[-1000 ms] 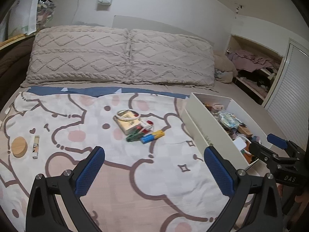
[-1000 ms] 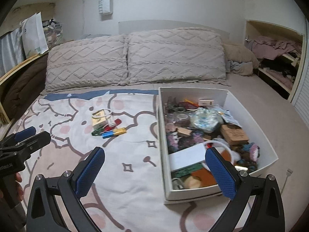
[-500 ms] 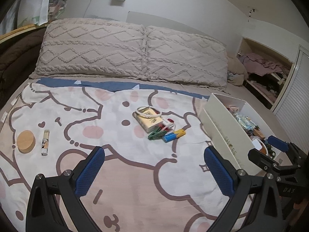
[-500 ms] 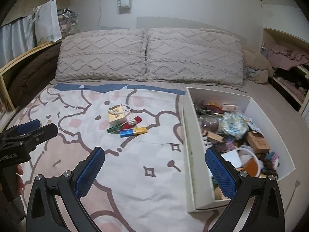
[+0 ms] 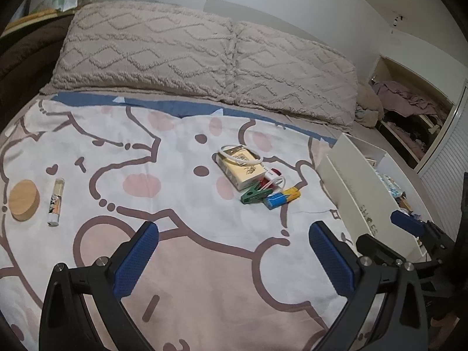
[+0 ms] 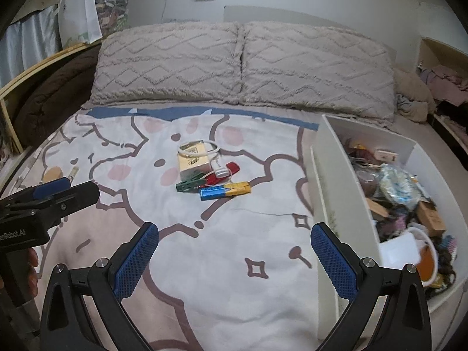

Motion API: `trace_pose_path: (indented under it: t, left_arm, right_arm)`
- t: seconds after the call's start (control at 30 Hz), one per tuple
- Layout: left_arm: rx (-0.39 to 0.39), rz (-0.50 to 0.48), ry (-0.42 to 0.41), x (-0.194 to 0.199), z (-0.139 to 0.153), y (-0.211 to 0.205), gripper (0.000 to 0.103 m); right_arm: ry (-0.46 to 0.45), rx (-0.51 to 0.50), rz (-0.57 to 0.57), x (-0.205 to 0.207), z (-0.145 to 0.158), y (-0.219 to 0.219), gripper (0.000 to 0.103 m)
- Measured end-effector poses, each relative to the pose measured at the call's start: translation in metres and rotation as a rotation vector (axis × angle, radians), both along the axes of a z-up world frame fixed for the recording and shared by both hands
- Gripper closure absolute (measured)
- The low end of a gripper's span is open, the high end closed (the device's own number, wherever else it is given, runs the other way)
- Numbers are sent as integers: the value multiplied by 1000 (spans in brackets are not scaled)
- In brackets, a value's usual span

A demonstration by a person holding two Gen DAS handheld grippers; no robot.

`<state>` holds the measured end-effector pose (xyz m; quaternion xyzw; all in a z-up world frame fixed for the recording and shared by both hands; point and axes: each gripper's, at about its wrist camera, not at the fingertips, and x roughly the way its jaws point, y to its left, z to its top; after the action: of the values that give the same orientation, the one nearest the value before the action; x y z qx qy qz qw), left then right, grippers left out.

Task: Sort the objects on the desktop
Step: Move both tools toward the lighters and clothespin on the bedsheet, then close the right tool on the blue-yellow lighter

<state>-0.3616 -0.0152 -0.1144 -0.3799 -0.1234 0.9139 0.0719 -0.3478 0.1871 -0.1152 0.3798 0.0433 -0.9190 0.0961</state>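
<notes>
A small pile lies mid-bed: a cream box (image 5: 242, 167) (image 6: 193, 161) with a white cable loop, a red item (image 6: 223, 172), a green clothes peg (image 5: 254, 194) (image 6: 190, 185) and a blue-and-yellow battery (image 5: 281, 198) (image 6: 225, 190). At the left lie a wooden disc (image 5: 24, 199) and a small tube (image 5: 55, 201). My left gripper (image 5: 234, 239) and right gripper (image 6: 234, 241) both stand open and empty, short of the pile. A white box (image 6: 327, 175) (image 5: 348, 187) holding several items stands to the right.
Two knitted pillows (image 6: 239, 64) line the head of the bed. A cartoon-print blanket (image 6: 234, 234) covers it. An open closet (image 5: 409, 117) with clothes is at the far right; a brown quilt (image 6: 49, 96) lies along the left. A hand (image 6: 32, 275) holds the left gripper.
Both views have swung left and closer to the bed: the pile now sits nearer centre and the white box has slid toward the right edge. Both grippers stay open.
</notes>
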Motion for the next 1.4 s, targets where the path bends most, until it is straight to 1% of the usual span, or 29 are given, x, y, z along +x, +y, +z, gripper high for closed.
trace_pose_path:
  t: [0.27,0.4,0.67,0.83,1.0,1.2,1.3,1.37,1.4]
  left_arm:
    - [11,12,-60,-26,-24,-6,0]
    - [37,9,-88,-43,-33,-7,0]
    - [69,-37,-134,-72,-42,3,0]
    - [90,-49,-172,-82,-53,4,0]
    - [103,-26,-208,-91,-63,-1,0]
    - [153,-4,-256,-101,-74,-4,0]
    - [160,-13,-272,-106,-77,1,0]
    - [157,-17,-275,-109,-77,4,0]
    - [160,-21,-276,-111,-77,6,0]
  right_arm:
    - [-71,8,25,-32,-24,-10,0]
    - [-103,14,30,-52,-36,-12,0]
    - [-168,16,31,-89,-60,-13,0]
    - [-191,28,75,-104,-74,-18,0]
    - [-212,53,87,-118,-86,-22,0]
    - [-241,31,103,-131,-98,-24,0]
    - [-227,31,110,-135,-100,-24,0]
    - [-217,31,109,-137,-100,-24,2]
    - [-210,27,110,-138,-100,-23,10]
